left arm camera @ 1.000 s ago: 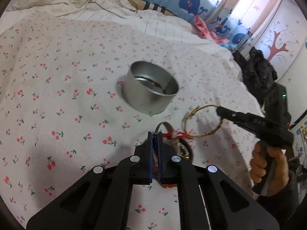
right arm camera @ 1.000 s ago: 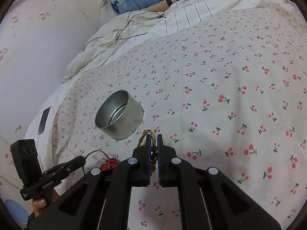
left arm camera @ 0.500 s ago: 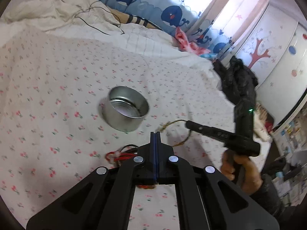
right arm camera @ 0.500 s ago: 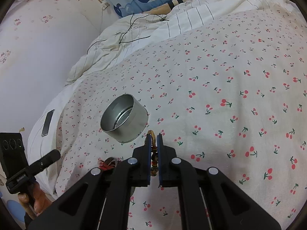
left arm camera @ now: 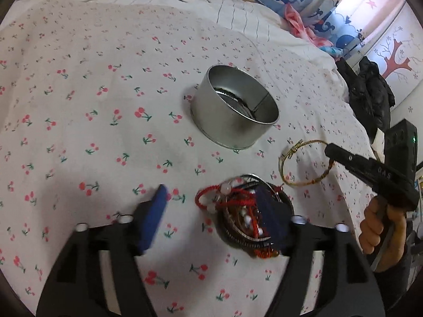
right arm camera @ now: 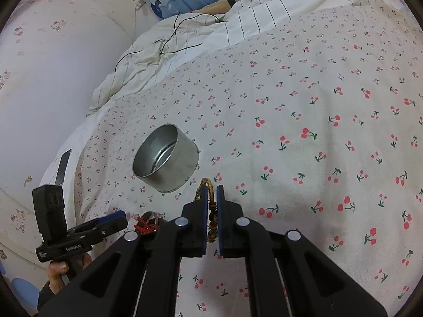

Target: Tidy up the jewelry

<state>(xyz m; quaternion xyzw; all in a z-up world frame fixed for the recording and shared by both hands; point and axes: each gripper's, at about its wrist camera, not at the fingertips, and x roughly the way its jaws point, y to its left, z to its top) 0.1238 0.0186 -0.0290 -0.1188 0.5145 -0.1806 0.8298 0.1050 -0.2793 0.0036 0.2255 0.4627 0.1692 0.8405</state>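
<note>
Left gripper (left arm camera: 211, 211) spread wide; right gripper (right arm camera: 211, 206) pinches gold bangle (left arm camera: 306, 163).

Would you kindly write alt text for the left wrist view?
The open left gripper hovers over a pile of jewelry on a cherry-print bedspread. Beyond stands a round metal tin; at right, the right gripper holds a gold bangle.
</note>
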